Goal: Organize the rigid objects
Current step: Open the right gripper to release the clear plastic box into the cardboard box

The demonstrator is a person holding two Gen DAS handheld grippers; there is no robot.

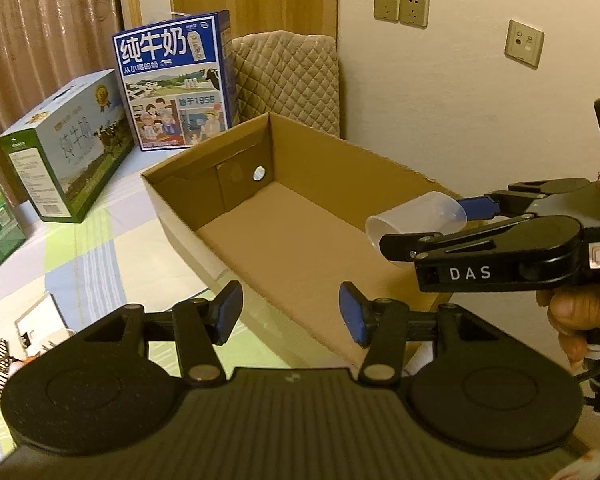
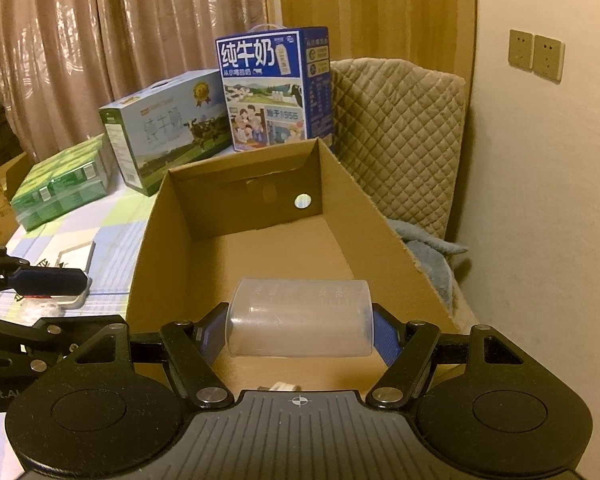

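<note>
Checked tablecloth (image 1: 100, 240), cardboard box (image 1: 300, 240), curtains (image 2: 120, 40).

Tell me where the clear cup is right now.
The clear cup lies sideways, clamped in the right gripper, hovering over the near end of the cardboard box; in the left wrist view it shows at right.

Warm, yellowish indoor light all over. Plain cream wall (image 1: 440, 92) on the right with two sockets (image 1: 400, 6) side by side and one more plate (image 1: 525, 43) lower down. Brownish curtains (image 2: 100, 40) across the back left, wooden panel (image 2: 360, 8) next to them. Quilted beige chair back (image 2: 404, 132) against the wall, bluish-grey cloth (image 2: 428, 248) bunched up on it. Checked tablecloth (image 1: 100, 248) in pale green, white and lilac.
</note>
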